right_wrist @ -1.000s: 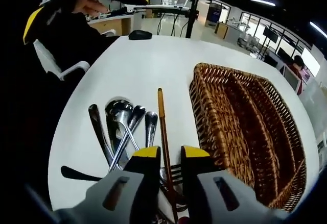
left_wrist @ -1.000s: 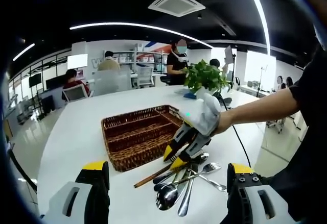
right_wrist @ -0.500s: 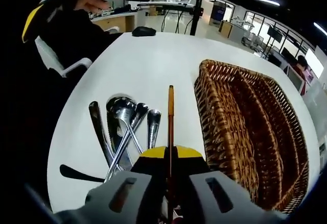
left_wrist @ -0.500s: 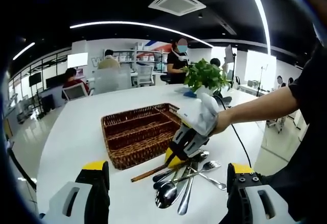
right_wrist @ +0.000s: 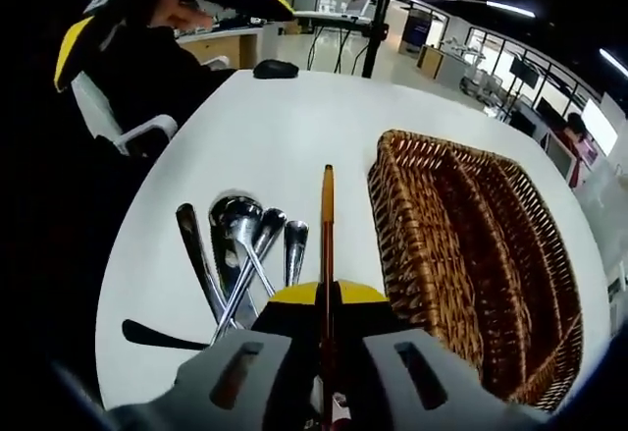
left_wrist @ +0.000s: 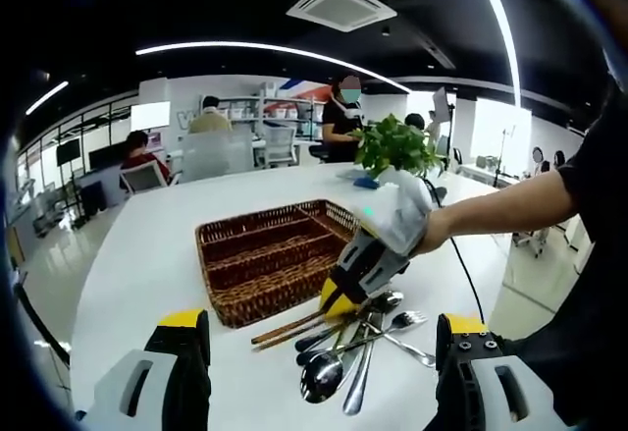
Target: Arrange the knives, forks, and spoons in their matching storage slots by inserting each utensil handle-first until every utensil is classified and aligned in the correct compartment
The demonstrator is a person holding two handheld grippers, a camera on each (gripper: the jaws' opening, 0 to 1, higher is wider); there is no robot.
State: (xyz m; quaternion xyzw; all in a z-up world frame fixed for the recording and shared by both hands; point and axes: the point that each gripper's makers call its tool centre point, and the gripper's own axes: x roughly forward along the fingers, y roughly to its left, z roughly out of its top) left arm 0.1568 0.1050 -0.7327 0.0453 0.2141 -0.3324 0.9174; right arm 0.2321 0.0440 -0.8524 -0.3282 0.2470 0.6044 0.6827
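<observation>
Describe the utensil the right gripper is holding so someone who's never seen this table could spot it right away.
On the white table, find the brown wicker tray, then the pile of silver spoons beside it. Between them, a long thin utensil with a wooden handle sticks out from the right gripper, which is shut on it. It is the orange-brown piece among shiny metal ones.

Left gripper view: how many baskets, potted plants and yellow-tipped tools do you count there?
Wicker basket: 1
Potted plant: 1
Yellow-tipped tools: 2, the open left tool and the right tool, shut on a wood-handled utensil
Total: 4
</observation>
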